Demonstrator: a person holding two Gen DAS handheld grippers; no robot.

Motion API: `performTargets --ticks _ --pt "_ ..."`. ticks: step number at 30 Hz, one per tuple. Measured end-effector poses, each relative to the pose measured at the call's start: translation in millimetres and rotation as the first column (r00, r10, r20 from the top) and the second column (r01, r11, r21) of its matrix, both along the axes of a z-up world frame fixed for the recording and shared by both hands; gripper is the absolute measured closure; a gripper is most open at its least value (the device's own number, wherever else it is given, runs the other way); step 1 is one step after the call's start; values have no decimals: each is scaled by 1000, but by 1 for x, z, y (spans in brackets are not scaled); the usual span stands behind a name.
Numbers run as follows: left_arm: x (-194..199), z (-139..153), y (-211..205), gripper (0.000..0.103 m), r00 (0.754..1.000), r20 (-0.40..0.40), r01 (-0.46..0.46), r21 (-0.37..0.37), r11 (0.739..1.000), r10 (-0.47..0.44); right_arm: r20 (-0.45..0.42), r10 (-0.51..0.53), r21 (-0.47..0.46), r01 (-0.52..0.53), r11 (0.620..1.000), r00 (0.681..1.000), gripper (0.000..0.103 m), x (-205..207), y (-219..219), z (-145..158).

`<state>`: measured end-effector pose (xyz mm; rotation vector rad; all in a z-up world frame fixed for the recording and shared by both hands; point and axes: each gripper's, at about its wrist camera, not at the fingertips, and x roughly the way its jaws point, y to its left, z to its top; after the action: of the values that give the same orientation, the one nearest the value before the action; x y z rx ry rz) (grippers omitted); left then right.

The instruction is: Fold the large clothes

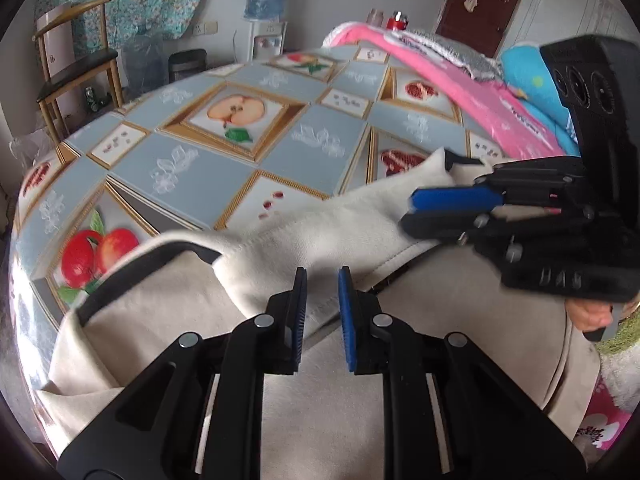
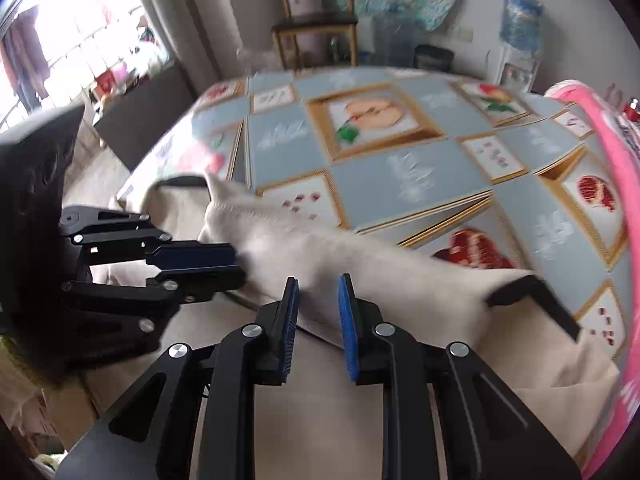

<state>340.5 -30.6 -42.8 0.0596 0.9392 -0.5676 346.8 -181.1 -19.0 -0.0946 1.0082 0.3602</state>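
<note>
Cream garment [image 1: 300,224] in slim-gapped left hand-held gripper [image 1: 322,280] & right hand-held gripper [image 2: 318,284].

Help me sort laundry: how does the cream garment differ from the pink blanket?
The cream garment is plain with black trim; the pink blanket is bright and printed. The garment lies nearest the camera, the blanket along the table's far right edge. Both rest on the fruit-print tablecloth.

Cream garment [image 1: 280,236], black-trimmed; blue-grey fruit-print tablecloth [image 1: 224,168]; pink blanket [image 1: 460,80].
</note>
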Motion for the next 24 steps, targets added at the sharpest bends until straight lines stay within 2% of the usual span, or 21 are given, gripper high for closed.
performTargets --ticks 2,4,5,10,13,14,16,17,21,22,24 --pt "7 1 4 86 999 3 -35 23 999 35 -15 -58 -8 58 998 998 82 7 -17 -6" --pt "18 -9 7 87 996 -59 -65 32 997 66 -68 -84 -8 83 996 994 82 16 -30 -25" --pt "20 -12 7 87 994 -80 -69 26 997 71 -45 -71 16 72 997 996 82 16 -33 -27" --pt "15 -11 10 87 995 -80 -63 44 997 67 -76 -80 40 83 996 994 82 15 -46 -18" --pt "12 -12 17 87 994 -86 -65 46 997 69 -103 -78 53 84 995 992 82 11 -56 -26" --pt "12 -12 19 87 994 -88 -66 44 997 70 -84 -68 43 72 996 994 82 7 -54 -26" --pt "13 -13 18 87 994 -89 -63 51 997 67 -98 -82 19 84 996 992 81 9 -49 -21" --pt "13 -12 17 87 994 -84 -58 64 996 63 -87 -91 33 94 995 992 80 7 -46 -12" --pt "11 -13 12 86 997 -60 -34 99 994 40 -18 31 133 -28 991 999 79 -6 -13 15" --pt "11 -13 12 86 998 -57 -33 102 994 39 -27 70 154 -65 986 997 79 -5 0 13" --pt "11 -13 12 86 998 -56 -36 103 994 42 -60 108 136 -99 986 992 79 -2 19 -4"
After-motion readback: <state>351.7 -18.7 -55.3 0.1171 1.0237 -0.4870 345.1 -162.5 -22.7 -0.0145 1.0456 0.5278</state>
